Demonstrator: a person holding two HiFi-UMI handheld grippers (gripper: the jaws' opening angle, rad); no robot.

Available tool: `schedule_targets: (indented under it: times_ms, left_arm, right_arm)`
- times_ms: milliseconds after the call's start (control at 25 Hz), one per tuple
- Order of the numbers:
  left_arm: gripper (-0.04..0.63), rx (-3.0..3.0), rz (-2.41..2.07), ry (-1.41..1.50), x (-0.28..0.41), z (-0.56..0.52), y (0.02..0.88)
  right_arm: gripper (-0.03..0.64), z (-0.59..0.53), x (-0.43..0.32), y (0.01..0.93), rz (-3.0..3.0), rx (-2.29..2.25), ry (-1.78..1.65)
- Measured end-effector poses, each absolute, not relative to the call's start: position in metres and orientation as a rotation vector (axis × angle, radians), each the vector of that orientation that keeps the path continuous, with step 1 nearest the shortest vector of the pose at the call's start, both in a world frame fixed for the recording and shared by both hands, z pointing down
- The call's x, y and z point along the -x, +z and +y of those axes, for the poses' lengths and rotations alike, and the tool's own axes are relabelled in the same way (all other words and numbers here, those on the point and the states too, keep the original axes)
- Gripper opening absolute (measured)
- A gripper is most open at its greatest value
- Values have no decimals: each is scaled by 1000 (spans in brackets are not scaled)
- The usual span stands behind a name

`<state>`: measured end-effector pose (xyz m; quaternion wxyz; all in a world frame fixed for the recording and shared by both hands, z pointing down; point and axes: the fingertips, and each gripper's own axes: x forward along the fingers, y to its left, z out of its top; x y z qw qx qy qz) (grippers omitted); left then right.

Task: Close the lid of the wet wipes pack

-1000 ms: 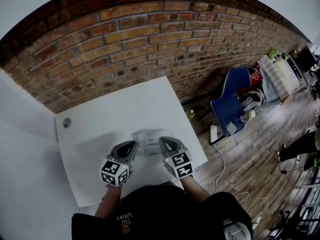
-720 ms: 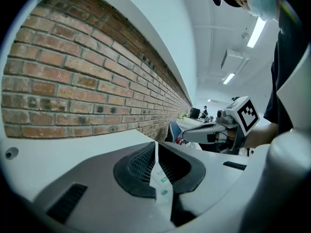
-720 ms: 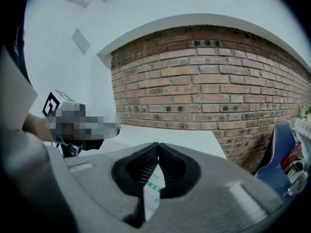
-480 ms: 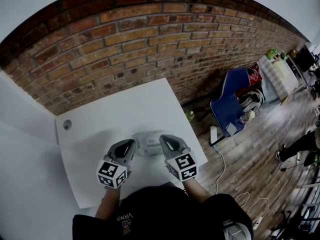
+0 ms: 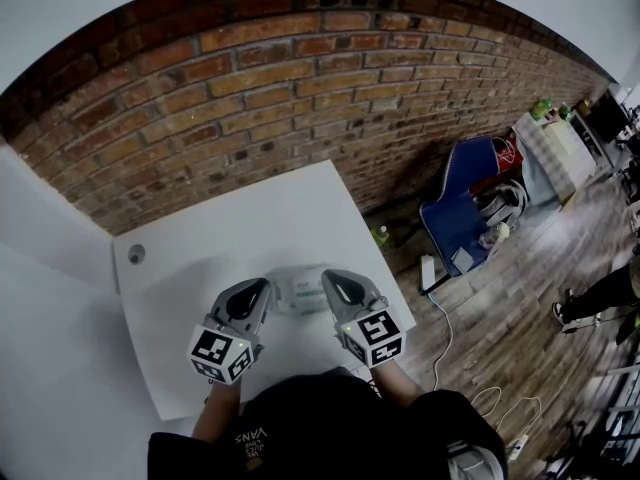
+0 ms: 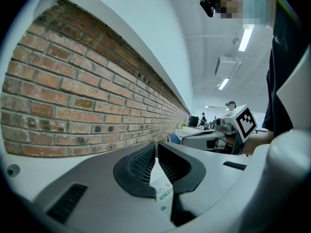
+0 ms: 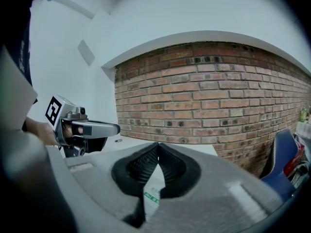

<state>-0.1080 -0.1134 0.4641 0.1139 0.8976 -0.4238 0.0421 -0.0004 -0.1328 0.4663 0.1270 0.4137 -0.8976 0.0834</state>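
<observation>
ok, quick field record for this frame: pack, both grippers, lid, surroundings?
pack: wet wipes pack, white, between the two grippers at the near side of the white table
left gripper: fingers closed on the pack's left end
right gripper: fingers closed on the pack's right end
lid: too small to tell whether it is open or shut
backdrop: brick wall
</observation>
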Motion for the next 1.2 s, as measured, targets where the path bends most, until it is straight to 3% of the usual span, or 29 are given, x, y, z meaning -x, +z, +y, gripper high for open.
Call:
schedule_targets:
  times_ms: [1200]
  left_arm:
    - [29,-2674,-1249,104,105,-106,448]
  right_arm:
    - [-3,-128,1,454,-2623,-1215,207]
